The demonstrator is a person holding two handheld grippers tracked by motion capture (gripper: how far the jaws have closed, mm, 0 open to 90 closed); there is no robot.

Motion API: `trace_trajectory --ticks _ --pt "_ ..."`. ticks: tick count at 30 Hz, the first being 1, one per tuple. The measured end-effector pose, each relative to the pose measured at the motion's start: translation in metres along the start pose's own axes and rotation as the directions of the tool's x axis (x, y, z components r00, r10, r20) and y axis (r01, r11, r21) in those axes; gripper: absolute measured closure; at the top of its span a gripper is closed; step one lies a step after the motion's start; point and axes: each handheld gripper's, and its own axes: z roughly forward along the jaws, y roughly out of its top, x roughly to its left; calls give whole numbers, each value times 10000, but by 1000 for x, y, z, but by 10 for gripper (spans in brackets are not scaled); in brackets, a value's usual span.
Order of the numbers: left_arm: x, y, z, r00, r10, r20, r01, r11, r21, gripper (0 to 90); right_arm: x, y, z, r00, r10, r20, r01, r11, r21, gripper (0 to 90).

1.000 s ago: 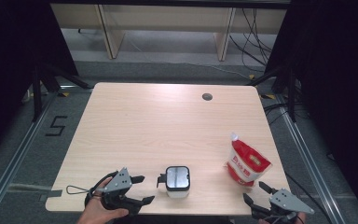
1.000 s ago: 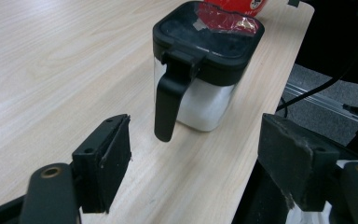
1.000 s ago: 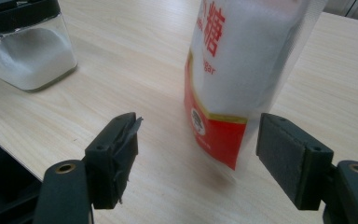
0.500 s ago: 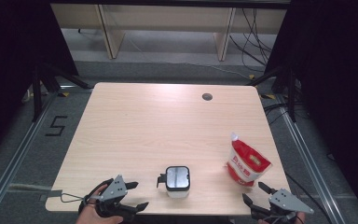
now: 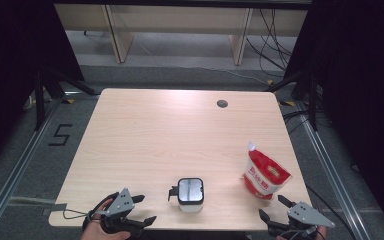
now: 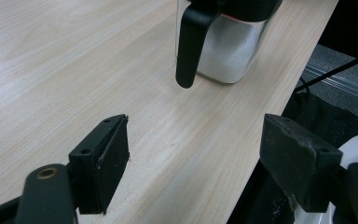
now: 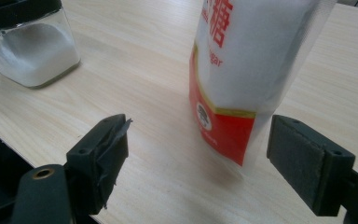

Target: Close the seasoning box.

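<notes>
Near the lower right of the high view, a red-and-white sugar pouch [image 5: 264, 175] stands upright on the counter [image 5: 170, 135], long axis vertical, its spout corner up. Just below it, the right claw [image 5: 277, 216] has just been opening and stands spread, nothing between its jaws. At lower left, the left claw [image 5: 145, 210] is spread too, facing the jar [image 5: 190, 192] and its black handle [image 6: 192, 44].

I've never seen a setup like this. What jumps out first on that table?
A red and white sugar pouch stands upright near the table's right front corner. A clear square jar with a black lid and handle, partly filled with white powder, stands at the front middle. The left gripper and right gripper wait open at the front edge.
</notes>
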Motion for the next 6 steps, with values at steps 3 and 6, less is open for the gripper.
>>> trace_trajectory --ticks 3,6 --pt "0 0 0 10000 8 17 -8 10000 -69 234 0 0 0 10000 -38 17 38 10000 -10 212" --pt "1 0 0 10000 -26 -49 26 10000 18 234 0 0 1 10000 -36 32 36 10000 53 211"
